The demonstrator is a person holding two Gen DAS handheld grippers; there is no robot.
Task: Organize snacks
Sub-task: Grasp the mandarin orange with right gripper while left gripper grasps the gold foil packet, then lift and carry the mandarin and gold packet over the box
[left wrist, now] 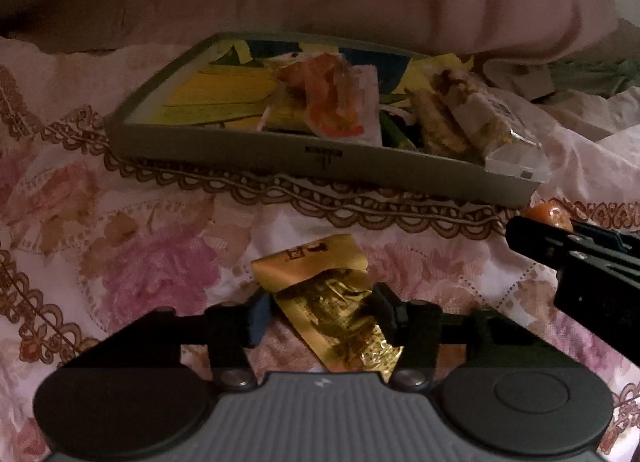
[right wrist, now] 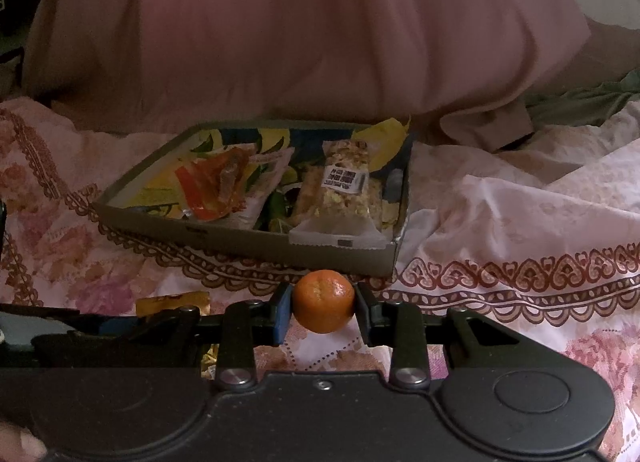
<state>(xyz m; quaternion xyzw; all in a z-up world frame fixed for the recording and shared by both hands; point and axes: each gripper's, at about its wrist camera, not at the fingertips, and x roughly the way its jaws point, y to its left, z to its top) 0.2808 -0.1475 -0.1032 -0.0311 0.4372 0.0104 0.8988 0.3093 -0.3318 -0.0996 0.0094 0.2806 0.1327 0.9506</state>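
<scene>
A gold snack packet [left wrist: 316, 262] lies crumpled on the floral sheet, and my left gripper [left wrist: 320, 310] is shut on its middle, both pads against its sides. My right gripper [right wrist: 324, 302] is shut on a small mandarin [right wrist: 324, 294], held just in front of the tray's near wall. The grey cardboard tray [right wrist: 240, 230] has a printed yellow and blue floor. In it lie an orange-red packet [right wrist: 212, 186] on the left and a clear-wrapped granola bar [right wrist: 344, 190] on the right, the bar's end hanging over the front rim. The tray's left half [left wrist: 192, 98] holds nothing.
A big pink pillow [right wrist: 280, 22] rises right behind the tray. Rumpled floral bedsheet [right wrist: 520, 222] spreads to the right, with green cloth [right wrist: 580, 102] beyond. My right gripper's fingers [left wrist: 560, 246] reach in close beside the left one. A fingertip [right wrist: 20, 442] shows at the bottom left.
</scene>
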